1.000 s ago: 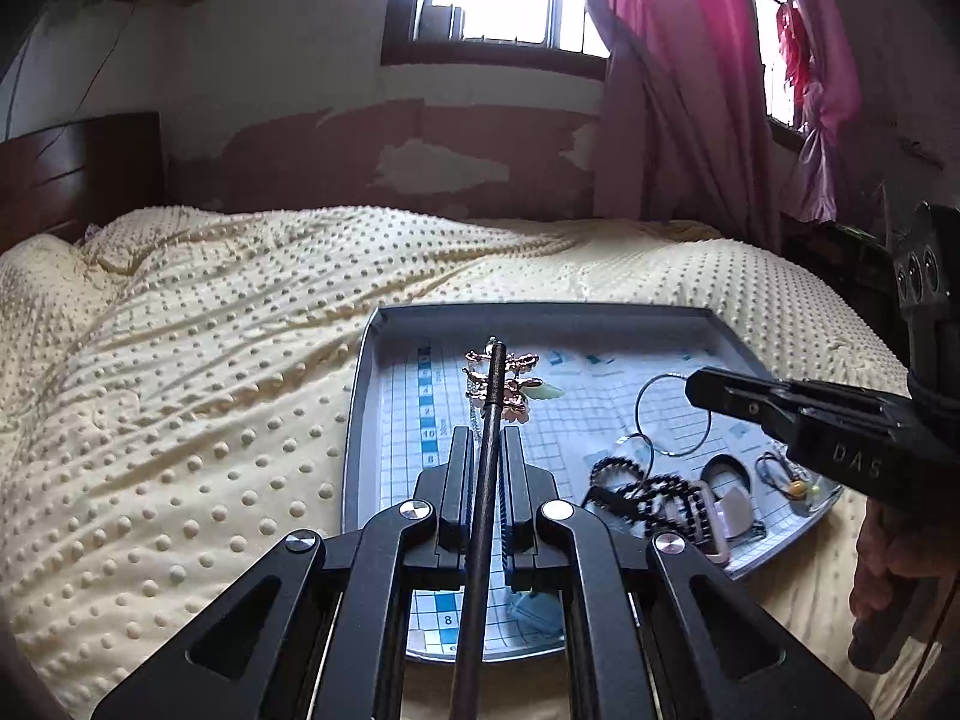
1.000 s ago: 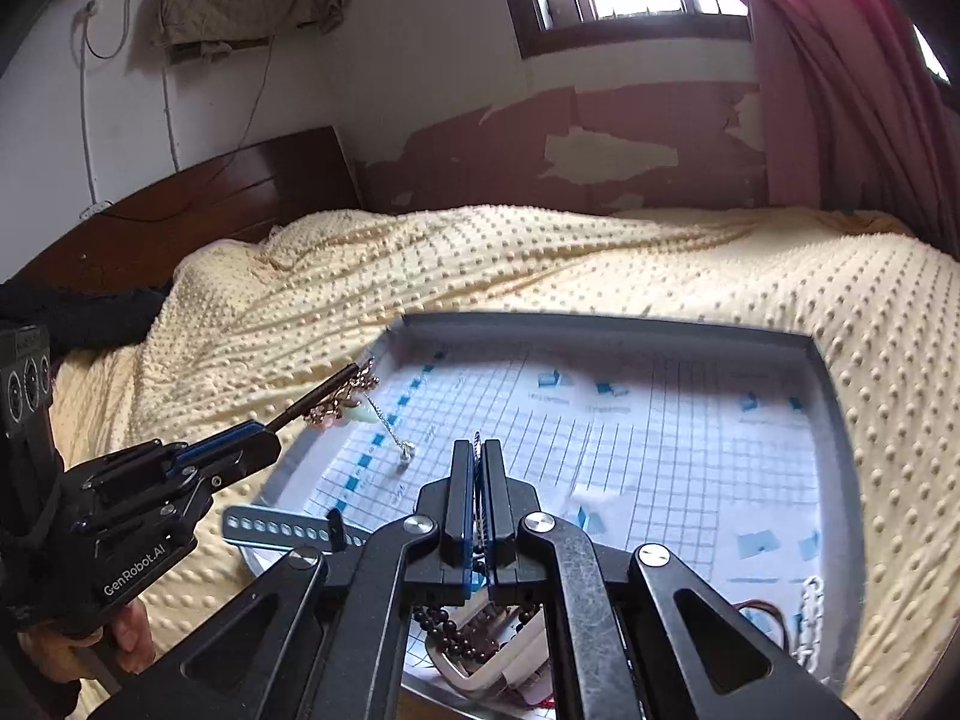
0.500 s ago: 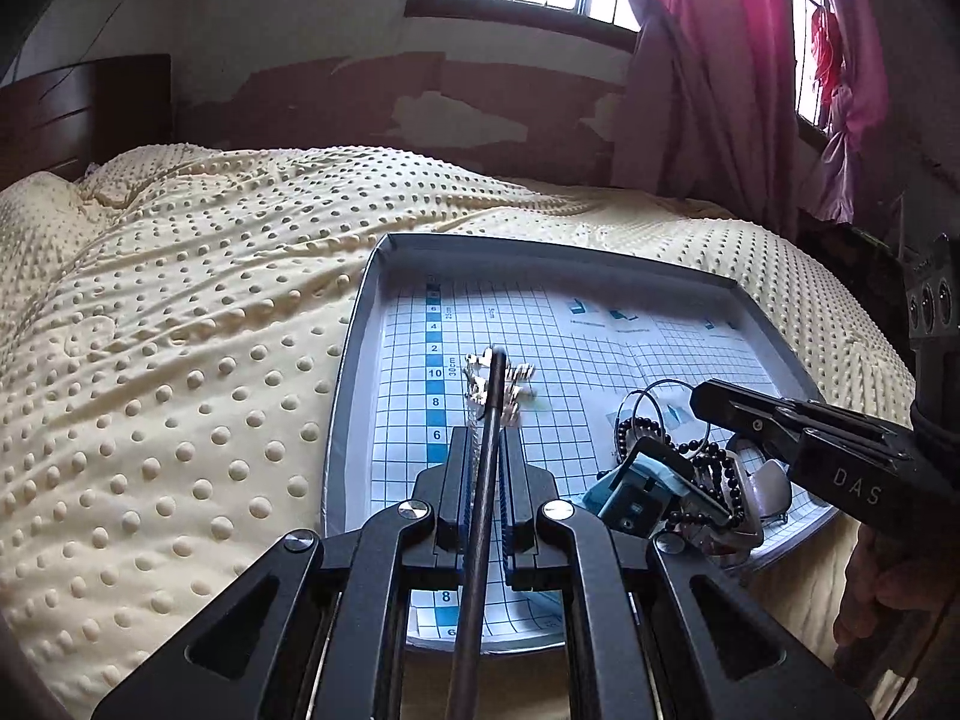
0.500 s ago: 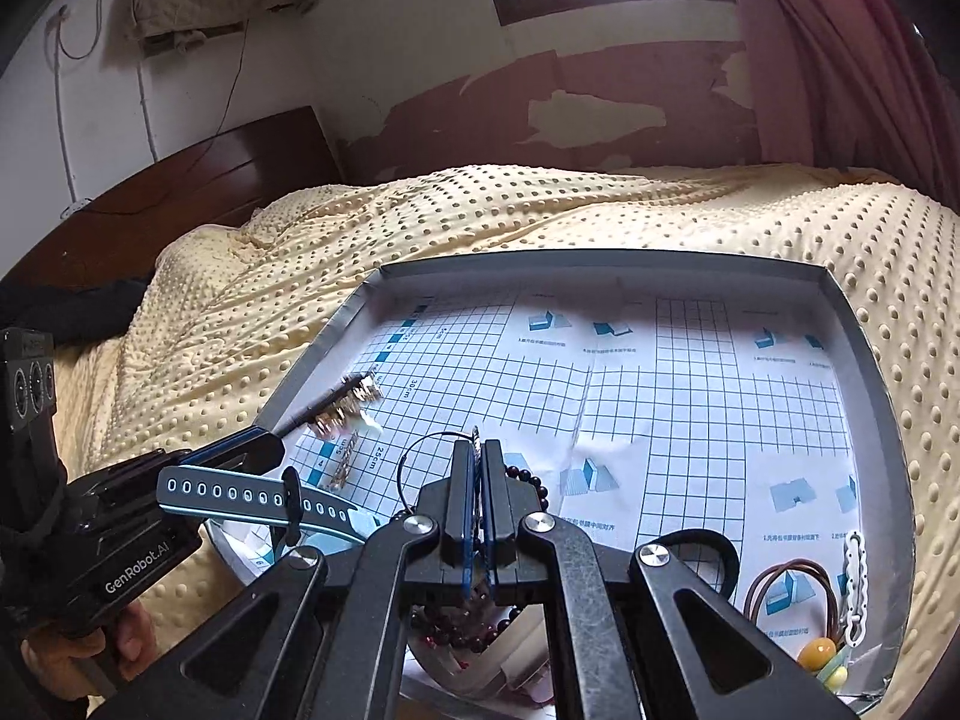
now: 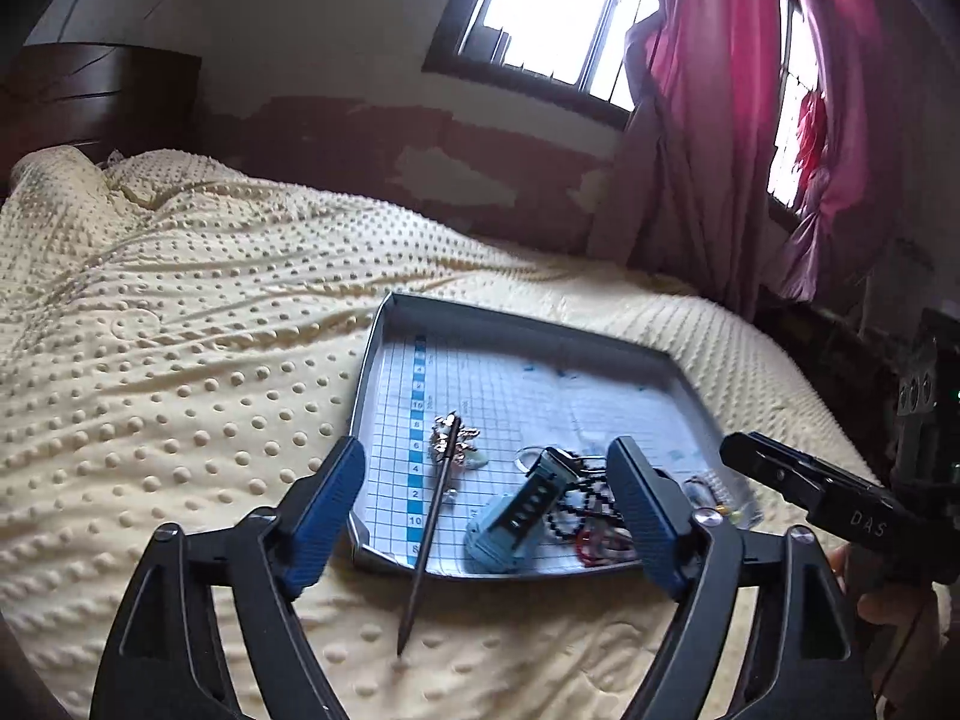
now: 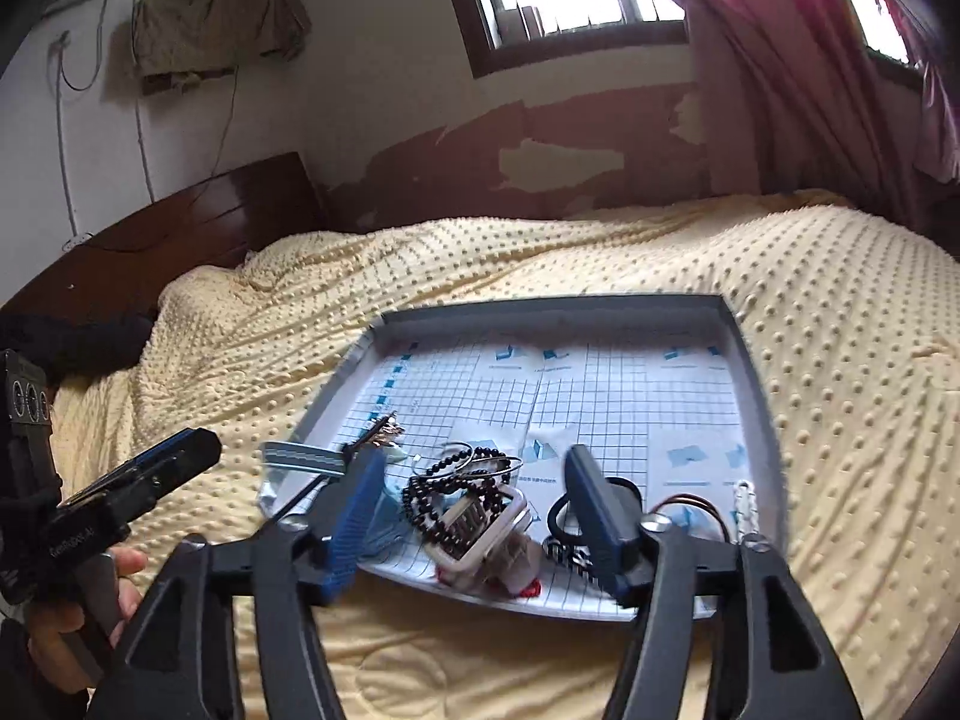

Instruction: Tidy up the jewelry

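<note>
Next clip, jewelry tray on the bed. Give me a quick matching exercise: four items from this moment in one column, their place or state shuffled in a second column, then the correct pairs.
Column one
1. hair stick
2. left gripper
3. blue watch
4. black bead bracelet

Column two
A. lies inside the tray, at its near edge
B. draped over a white-framed piece in the pile
C. slants across the tray's near rim, tip on the bedspread
D. jaws spread wide, holding nothing

Pairs: 1-C, 2-D, 3-A, 4-B
</note>
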A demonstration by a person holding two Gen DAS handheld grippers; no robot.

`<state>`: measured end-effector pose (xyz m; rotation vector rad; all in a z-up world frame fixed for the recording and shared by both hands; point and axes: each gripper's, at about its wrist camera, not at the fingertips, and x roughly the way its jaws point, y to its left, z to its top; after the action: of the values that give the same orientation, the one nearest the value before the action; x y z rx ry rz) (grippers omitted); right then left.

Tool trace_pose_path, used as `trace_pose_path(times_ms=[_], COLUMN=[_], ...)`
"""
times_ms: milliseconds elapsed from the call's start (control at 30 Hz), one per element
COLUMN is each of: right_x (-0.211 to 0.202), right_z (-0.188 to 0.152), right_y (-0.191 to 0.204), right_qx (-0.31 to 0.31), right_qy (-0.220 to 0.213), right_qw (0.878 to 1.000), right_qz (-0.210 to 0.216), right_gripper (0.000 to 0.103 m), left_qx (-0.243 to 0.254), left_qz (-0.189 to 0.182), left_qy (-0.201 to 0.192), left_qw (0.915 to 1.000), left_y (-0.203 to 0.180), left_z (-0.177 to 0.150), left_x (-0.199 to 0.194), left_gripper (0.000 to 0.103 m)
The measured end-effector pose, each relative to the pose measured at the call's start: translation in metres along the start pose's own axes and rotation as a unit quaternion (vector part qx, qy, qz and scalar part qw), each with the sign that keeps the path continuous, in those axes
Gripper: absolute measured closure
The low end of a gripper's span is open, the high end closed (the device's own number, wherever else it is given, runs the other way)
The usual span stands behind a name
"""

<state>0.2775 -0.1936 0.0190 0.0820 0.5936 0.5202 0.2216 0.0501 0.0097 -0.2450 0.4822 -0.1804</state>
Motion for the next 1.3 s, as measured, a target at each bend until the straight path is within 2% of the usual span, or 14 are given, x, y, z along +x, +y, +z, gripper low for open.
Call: trace_pose_path(times_ms=[67,133,233,267,467,700,1000,1300], right_x=[-0.026,-0.048,-0.085,-0.094,-0.146,-0.185,-0.211,-0.201], right_z=[-0.002,-0.002,-0.006,-0.008,-0.028,-0.064,-0.111,-0.136], right_y=[0.007,0.014,0.028,0.032,0.059,0.076,0.095,0.086], right_qx=[-0.002,0.000,0.001,0.000,-0.001,0.010,0.010,0.023], right_qy=[-0.018,-0.034,-0.061,-0.068,-0.105,-0.124,-0.139,-0.120], right_qw=[1.000,0.999,0.998,0.997,0.994,0.992,0.989,0.991], right_qz=[0.003,0.007,0.017,0.019,0.016,-0.002,-0.040,-0.059], right_gripper=[0.026,0.016,0.002,0.001,0.000,0.000,0.000,0.000], left_qx=[0.003,0.007,0.009,0.011,0.031,0.050,0.055,0.044], left_qz=[-0.008,-0.014,-0.028,-0.027,-0.023,-0.013,0.003,0.025], left_qy=[-0.020,-0.042,-0.069,-0.075,-0.102,-0.117,-0.098,-0.092], left_qw=[0.9998,0.9990,0.9972,0.9967,0.9940,0.9918,0.9936,0.9945], left_y=[-0.007,-0.015,-0.026,-0.030,-0.047,-0.060,-0.060,-0.047], left_z=[0.002,0.003,0.004,0.003,-0.009,-0.035,-0.078,-0.108], left_x=[-0.025,-0.047,-0.081,-0.092,-0.144,-0.186,-0.202,-0.201], left_gripper=[0.010,0.006,0.002,0.002,0.002,0.002,0.002,0.002])
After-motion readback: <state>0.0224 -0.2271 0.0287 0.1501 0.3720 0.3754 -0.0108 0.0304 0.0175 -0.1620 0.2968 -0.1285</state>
